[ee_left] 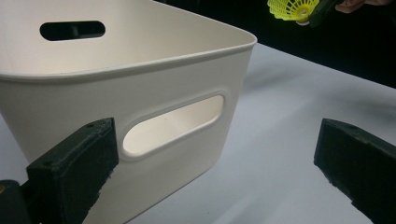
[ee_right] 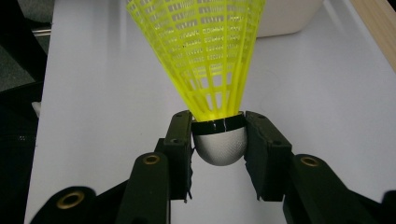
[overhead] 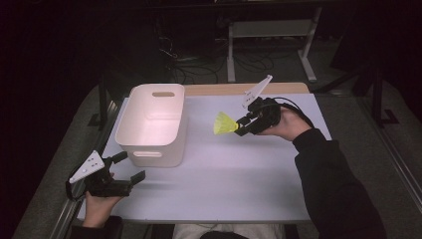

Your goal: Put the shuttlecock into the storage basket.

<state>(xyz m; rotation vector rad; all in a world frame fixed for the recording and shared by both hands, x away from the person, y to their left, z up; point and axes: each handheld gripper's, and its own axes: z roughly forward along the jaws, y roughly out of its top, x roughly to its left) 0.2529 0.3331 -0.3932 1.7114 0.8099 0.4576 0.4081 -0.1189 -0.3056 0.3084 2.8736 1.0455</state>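
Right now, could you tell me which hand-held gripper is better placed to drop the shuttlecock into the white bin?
The right hand-held gripper: its jaws are shut on the yellow shuttlecock, beside the white bin. The left hand-held gripper is open and empty at the bin's near wall.

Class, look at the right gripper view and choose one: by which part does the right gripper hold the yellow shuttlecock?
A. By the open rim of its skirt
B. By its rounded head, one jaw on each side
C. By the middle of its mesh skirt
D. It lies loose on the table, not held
B: in the right gripper view the right gripper has a jaw pressed on each side of the rounded head of the shuttlecock, whose skirt fans out beyond the jaws.
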